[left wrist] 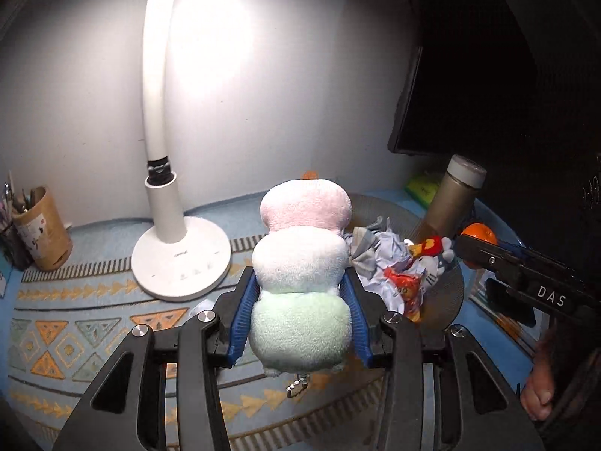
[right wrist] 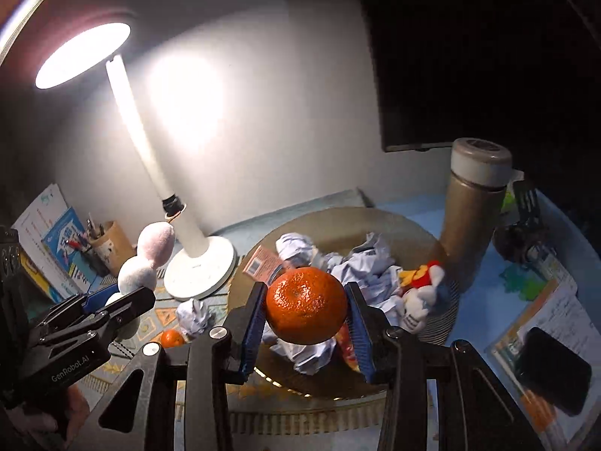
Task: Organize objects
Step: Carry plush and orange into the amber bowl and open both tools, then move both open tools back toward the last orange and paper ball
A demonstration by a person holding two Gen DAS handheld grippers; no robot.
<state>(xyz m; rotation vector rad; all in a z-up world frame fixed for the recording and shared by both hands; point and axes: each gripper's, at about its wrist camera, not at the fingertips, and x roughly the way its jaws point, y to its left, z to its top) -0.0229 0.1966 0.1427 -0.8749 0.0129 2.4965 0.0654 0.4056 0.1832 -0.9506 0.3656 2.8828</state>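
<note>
1. The left gripper (left wrist: 298,310) is pinching a soft plush toy of three stacked pink, white and green lobes (left wrist: 300,263), holding it in the air between the white desk lamp's round base (left wrist: 180,259) and the round tray (left wrist: 445,289).
2. The right gripper (right wrist: 306,321) is clamping a dimpled orange tangerine (right wrist: 306,306) above that tray's crumpled papers (right wrist: 360,267).
3. A second tangerine (right wrist: 171,338) is lying on the patterned counter mat (right wrist: 154,319).

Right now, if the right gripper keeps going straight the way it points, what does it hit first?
Probably the crumpled paper piled in the round tray, below and beyond the mandarin that the right gripper is shut on. Depth past the fruit is hard to judge.
</note>
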